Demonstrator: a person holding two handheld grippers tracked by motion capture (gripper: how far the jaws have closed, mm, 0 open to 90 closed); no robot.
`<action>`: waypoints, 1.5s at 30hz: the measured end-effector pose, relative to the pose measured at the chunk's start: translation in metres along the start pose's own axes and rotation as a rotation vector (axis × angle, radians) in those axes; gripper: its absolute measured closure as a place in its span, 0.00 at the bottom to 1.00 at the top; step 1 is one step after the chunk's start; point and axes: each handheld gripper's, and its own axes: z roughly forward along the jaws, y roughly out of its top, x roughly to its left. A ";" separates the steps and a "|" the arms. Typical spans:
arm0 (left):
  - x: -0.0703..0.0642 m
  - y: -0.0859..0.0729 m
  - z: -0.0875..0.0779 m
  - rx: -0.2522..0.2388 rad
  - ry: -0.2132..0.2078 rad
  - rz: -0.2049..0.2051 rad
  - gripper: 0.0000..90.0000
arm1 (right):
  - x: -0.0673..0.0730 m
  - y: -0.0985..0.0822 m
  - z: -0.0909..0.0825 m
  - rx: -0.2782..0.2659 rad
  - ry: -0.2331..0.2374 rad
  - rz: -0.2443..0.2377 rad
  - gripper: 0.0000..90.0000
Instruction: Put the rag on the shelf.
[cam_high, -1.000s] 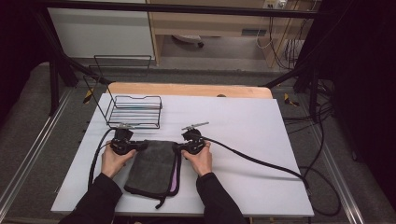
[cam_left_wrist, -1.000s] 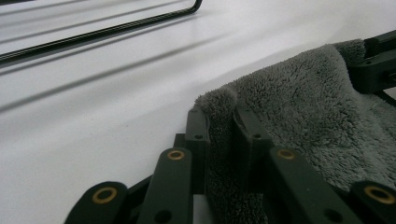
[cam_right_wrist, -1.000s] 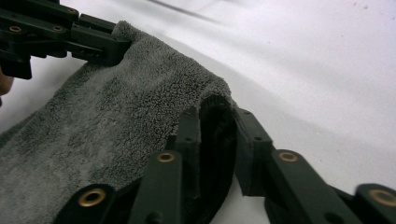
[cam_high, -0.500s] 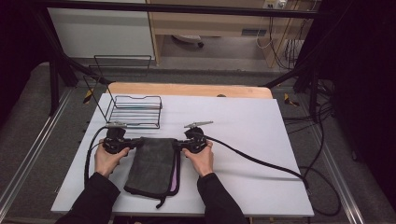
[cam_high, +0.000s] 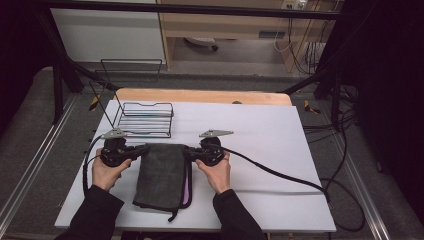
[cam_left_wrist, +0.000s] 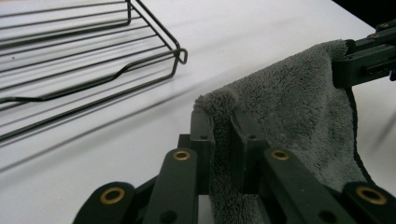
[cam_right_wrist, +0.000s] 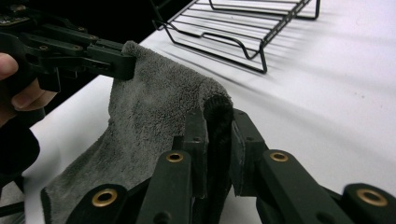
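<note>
Because the white table (cam_high: 280, 165) offers a broad flat field, the work sits toward its near left part, just in front of the black wire rack (cam_high: 145, 119), which stands apart from the cloth and plays no part in the grip. The grey towel (cam_high: 162, 175) lies folded there, its long axis running from the far edge toward the person, its far edge raised between the two tools and its near end resting on the table with a pink-edged layer and a dark loop peeking out beside it. I judge that the two top corners are pinched so that the cloth can be lifted evenly and hang straight, without bunching to one side. The left gripper (cam_high: 141, 150) points inward from the left and has its jaws narrowed onto the far left corner; in the left gripper view the plush corner (cam_left_wrist: 215, 100) bulges up between the two black pads. The right gripper (cam_high: 189, 151) mirrors it from the right, clamped on the far right corner, where the dark hem (cam_right_wrist: 217, 107) stands squeezed between the pads. The far edge stretches level between them, slightly slack.
</note>
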 end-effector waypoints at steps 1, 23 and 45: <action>-0.001 0.001 -0.002 -0.005 0.002 0.005 0.89 | 0.000 0.000 0.000 0.000 0.000 0.000 0.89; -0.026 0.021 -0.043 -0.141 0.022 0.075 0.89 | 0.025 0.022 -0.030 -0.124 -0.007 -0.120 0.89; -0.044 0.035 -0.080 -0.283 0.037 0.125 0.89 | 0.053 0.050 -0.057 -0.253 -0.004 -0.232 0.89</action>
